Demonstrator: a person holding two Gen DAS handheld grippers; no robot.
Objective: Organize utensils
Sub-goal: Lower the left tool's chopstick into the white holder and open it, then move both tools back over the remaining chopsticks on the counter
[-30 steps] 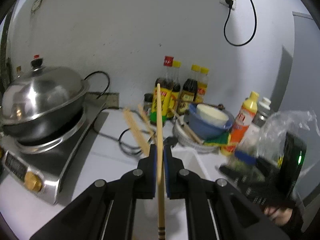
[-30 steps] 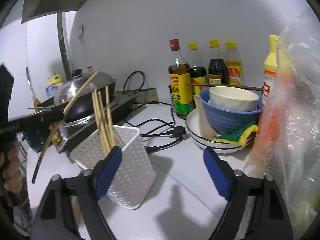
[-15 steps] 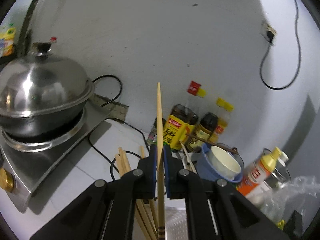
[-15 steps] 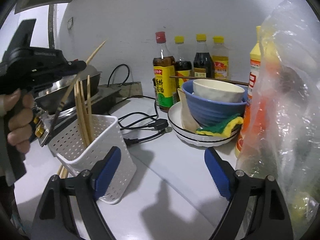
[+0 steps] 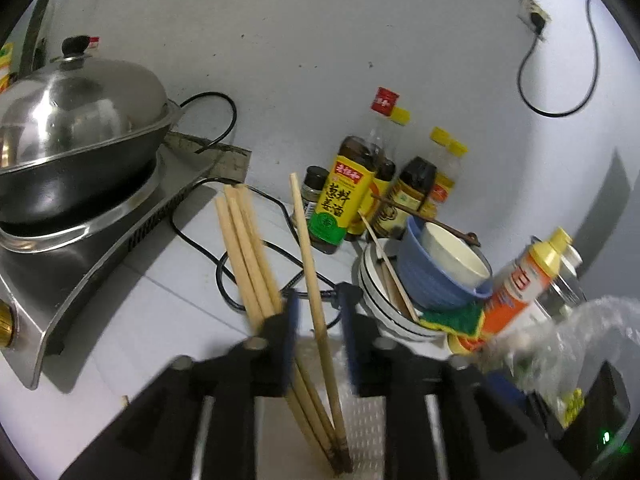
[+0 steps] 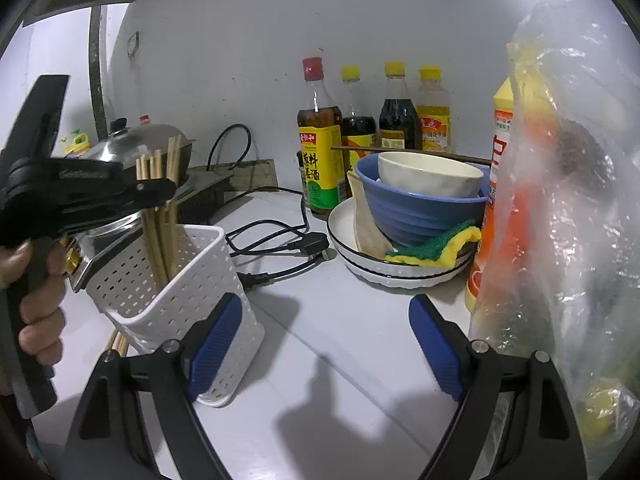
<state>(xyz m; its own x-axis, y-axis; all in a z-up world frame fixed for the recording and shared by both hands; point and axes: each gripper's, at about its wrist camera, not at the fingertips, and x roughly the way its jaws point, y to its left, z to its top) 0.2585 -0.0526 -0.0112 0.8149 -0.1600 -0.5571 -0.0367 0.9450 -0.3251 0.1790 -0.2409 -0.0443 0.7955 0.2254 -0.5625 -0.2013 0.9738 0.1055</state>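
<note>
A white perforated utensil basket (image 6: pixel 188 280) stands on the white counter and holds several wooden chopsticks (image 6: pixel 160 200). My left gripper (image 5: pixel 318 338) is open right above the basket's mouth (image 5: pixel 360 420). One chopstick (image 5: pixel 310 264) stands free between its jaws, its lower end down in the basket beside the other chopsticks (image 5: pixel 246 256). In the right wrist view the left gripper (image 6: pixel 156 192) hovers over the basket. My right gripper (image 6: pixel 324 344) is open and empty, its left finger (image 6: pixel 216 336) close to the basket's front wall. More chopsticks (image 6: pixel 116 342) lie on the counter behind the basket.
A lidded wok (image 5: pixel 76 128) sits on an induction cooker (image 5: pixel 80 240) at the left. Sauce bottles (image 6: pixel 320 148) line the wall. A plate (image 6: pixel 400 268) holds a blue bowl (image 6: pixel 420 212), a white bowl and a sponge (image 6: pixel 436 248). Black cables (image 6: pixel 280 248) lie between. A plastic bag (image 6: pixel 560 220) fills the right.
My left gripper has tipped down over the basket and opened. The chopstick it held now stands loose in the basket. My right gripper has moved slightly nearer the basket.
</note>
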